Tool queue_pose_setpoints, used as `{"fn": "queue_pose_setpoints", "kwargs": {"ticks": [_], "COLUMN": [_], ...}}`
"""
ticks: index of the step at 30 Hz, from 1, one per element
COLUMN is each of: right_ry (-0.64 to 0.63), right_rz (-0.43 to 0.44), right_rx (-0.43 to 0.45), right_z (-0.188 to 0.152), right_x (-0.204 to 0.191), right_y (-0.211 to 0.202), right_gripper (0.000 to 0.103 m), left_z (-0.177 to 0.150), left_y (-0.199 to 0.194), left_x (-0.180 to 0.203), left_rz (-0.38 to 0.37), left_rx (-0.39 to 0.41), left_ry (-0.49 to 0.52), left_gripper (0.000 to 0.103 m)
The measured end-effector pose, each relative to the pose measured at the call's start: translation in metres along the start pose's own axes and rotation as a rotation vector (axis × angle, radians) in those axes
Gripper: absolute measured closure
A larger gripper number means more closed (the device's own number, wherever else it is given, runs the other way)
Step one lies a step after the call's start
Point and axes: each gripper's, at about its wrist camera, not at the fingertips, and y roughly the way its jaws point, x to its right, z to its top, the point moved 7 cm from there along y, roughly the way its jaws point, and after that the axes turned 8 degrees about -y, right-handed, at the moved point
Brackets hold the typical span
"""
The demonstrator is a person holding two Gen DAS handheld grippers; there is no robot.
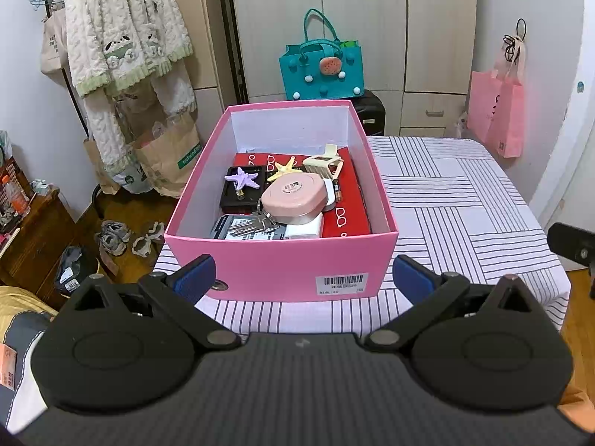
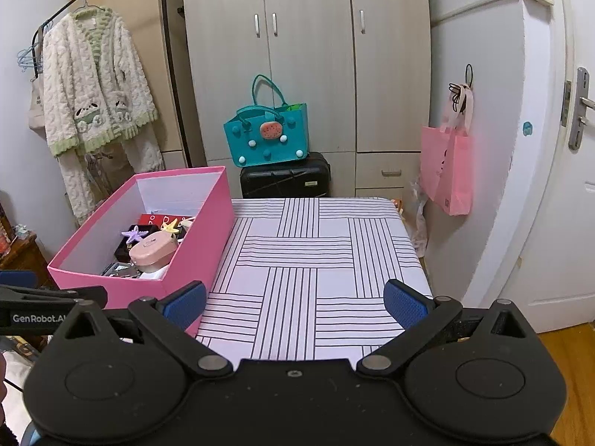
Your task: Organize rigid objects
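1. Left gripper (image 1: 303,277): jaws spread wide, nothing between the blue pads (image 1: 195,273). It hovers at the near end of the pink box (image 1: 282,260), the pads flanking the box's front wall without touching it.
2. Right gripper (image 2: 295,304): jaws spread wide, empty, over the striped tablecloth (image 2: 316,260). The pink box (image 2: 193,245) sits at its 10 o'clock; its left pad overlaps the box's near corner in view, contact not clear.
3. Pink box, left wrist view: open-topped, upright at the table's left edge, barcode label (image 1: 341,283) on the front wall.
4. Contents, all inside the box:
   - pink rounded case (image 1: 292,197) at centre, lying on the other items;
   - bunch of keys (image 1: 256,223) at its 7 o'clock, touching it;
   - purple starfish clip (image 1: 242,178) at its 10 o'clock, on a black case (image 1: 232,200);
   - yellow starfish clip (image 1: 285,168) at 12 o'clock;
   - cream hair claw (image 1: 324,161) at 1 o'clock;
   - red box with glasses print (image 1: 347,212) underneath, along the right side;
   - white block (image 1: 305,228) at 6 o'clock.
5. Beyond the table at 12 o'clock: teal felt bag (image 1: 321,70) on a black suitcase (image 1: 370,111), against the wardrobe (image 1: 316,18).
6. At 2 o'clock: pink tote bag (image 1: 496,111) hung on the wall. At 10 o'clock: fleece pyjamas (image 1: 122,37) on a rack.
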Motion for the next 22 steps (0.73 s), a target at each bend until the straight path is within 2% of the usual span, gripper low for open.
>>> {"fn": "queue_pose_setpoints", "kwargs": {"ticks": [22], "right_ry": [0.005], "right_rz": [-0.007], "right_rx": [0.005], "right_z": [-0.0009], "right_x": [0.0036], "right_y": [-0.0004], "right_gripper": [0.000], "left_z": [-0.0014], "left_y": [-0.0069], "left_x": [0.0007], "left_rz": [0.010], "left_rx": [0.031], "left_ry": [0.028], "left_gripper": [0.000]}}
